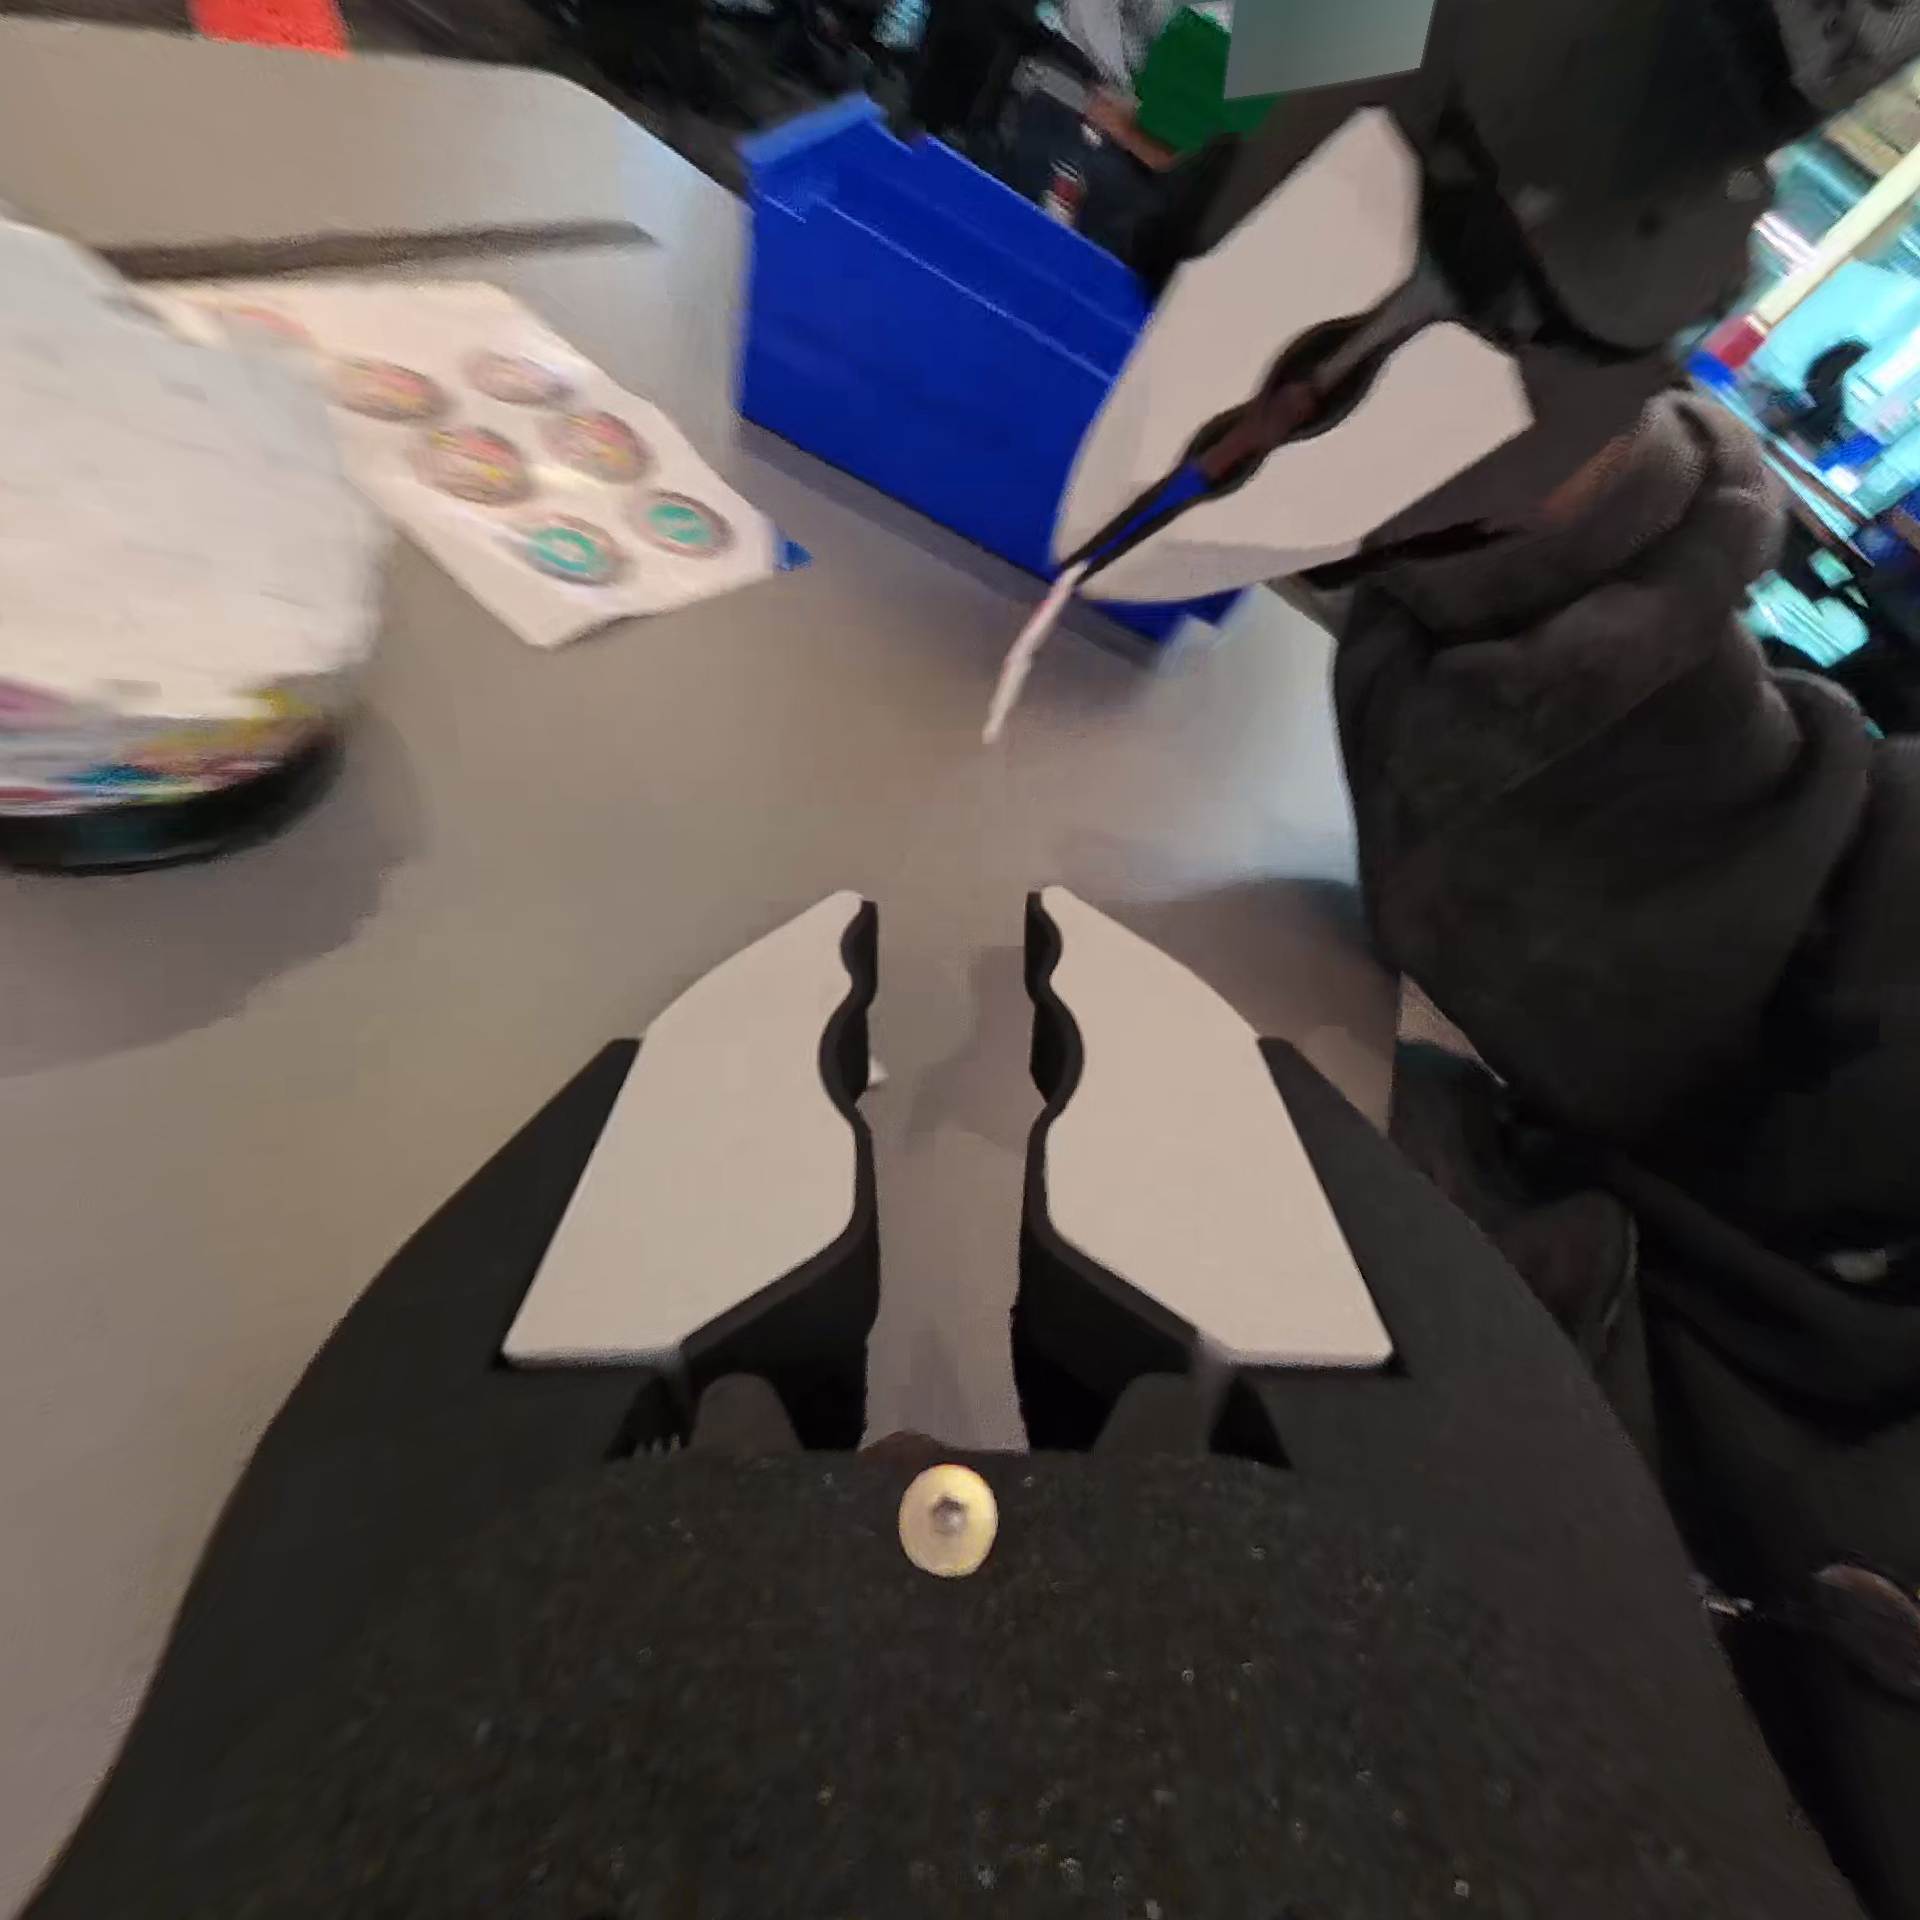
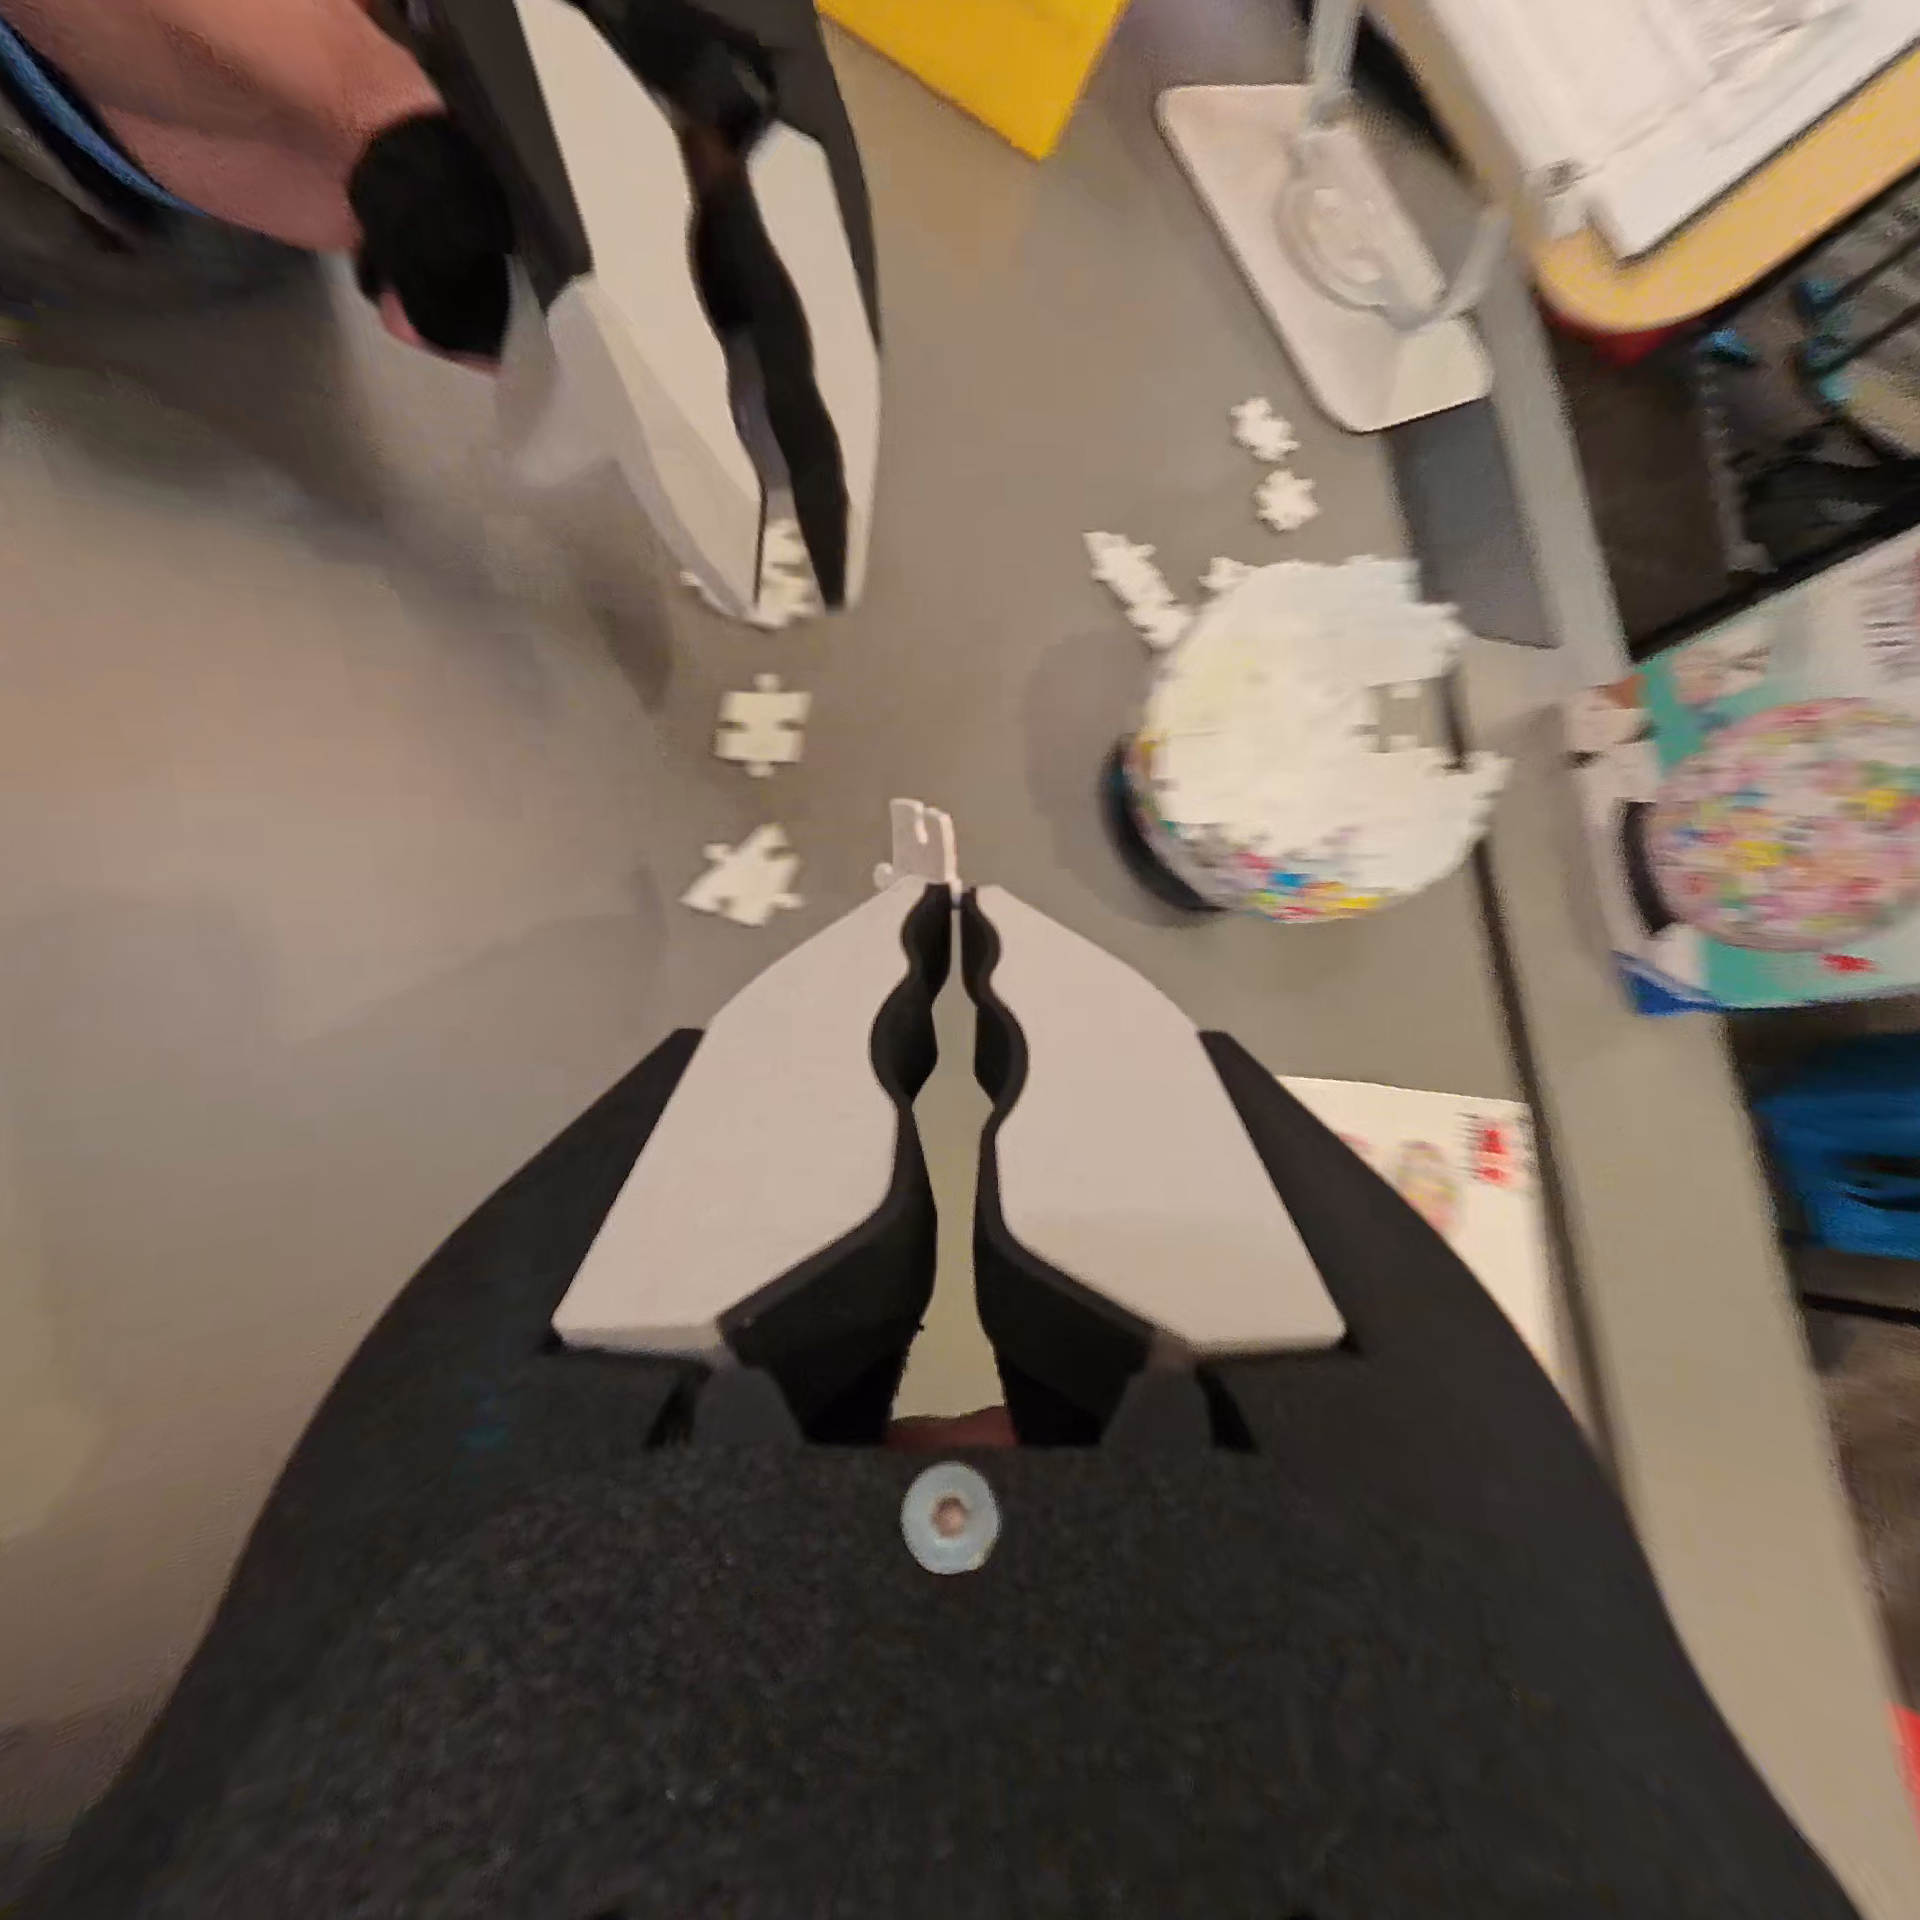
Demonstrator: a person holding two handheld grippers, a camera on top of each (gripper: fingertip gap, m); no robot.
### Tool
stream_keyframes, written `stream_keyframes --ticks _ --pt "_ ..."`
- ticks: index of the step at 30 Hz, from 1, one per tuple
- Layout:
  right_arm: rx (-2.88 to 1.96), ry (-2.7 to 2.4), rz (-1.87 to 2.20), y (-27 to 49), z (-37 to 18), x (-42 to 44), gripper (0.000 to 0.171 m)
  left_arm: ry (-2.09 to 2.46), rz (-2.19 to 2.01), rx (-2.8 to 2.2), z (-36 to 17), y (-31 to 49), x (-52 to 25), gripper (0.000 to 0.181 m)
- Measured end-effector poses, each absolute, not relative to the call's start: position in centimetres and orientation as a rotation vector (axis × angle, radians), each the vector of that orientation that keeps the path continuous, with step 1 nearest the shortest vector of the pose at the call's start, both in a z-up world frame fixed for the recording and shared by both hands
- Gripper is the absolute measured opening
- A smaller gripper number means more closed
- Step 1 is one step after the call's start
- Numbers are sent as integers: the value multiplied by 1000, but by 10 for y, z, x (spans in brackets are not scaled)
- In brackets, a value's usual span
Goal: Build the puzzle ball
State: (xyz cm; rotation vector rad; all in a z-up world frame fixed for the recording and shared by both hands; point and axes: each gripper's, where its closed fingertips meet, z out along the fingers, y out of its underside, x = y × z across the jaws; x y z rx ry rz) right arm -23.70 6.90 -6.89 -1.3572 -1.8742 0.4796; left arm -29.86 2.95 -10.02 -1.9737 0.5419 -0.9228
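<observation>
The grey table [image 2: 312,727] is seen everywhere. The half-built puzzle ball [image 2: 1299,748] is set at the right of the frame. The left gripper [image 1: 951,914] is held apart, with nothing in it. A white puzzle piece [image 2: 920,842] is pinched by the right gripper [image 2: 954,899] in the middle.

Two wrist cameras angled down, sharing the grey table [image 1: 623,810].

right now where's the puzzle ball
In the right wrist view the half-built puzzle ball sits on the grey table, right of the right hand-held gripper, with loose pieces to its left.
</observation>
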Motion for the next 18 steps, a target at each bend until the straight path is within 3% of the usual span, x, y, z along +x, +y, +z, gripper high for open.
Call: stream_keyframes --ticks 7,12,18 --pt "-1257 -1866 267 169 -14 -311 2 243 -854 -2071 -100 144 -424 21" --pt "-1348 -1949 229 227 -58 -372 2 212 -884 -2176 -139 235 -461 6" --pt "-1339 -1994 122 255 -111 -387 2 468 -1049 -2160 -164 293 -441 0"
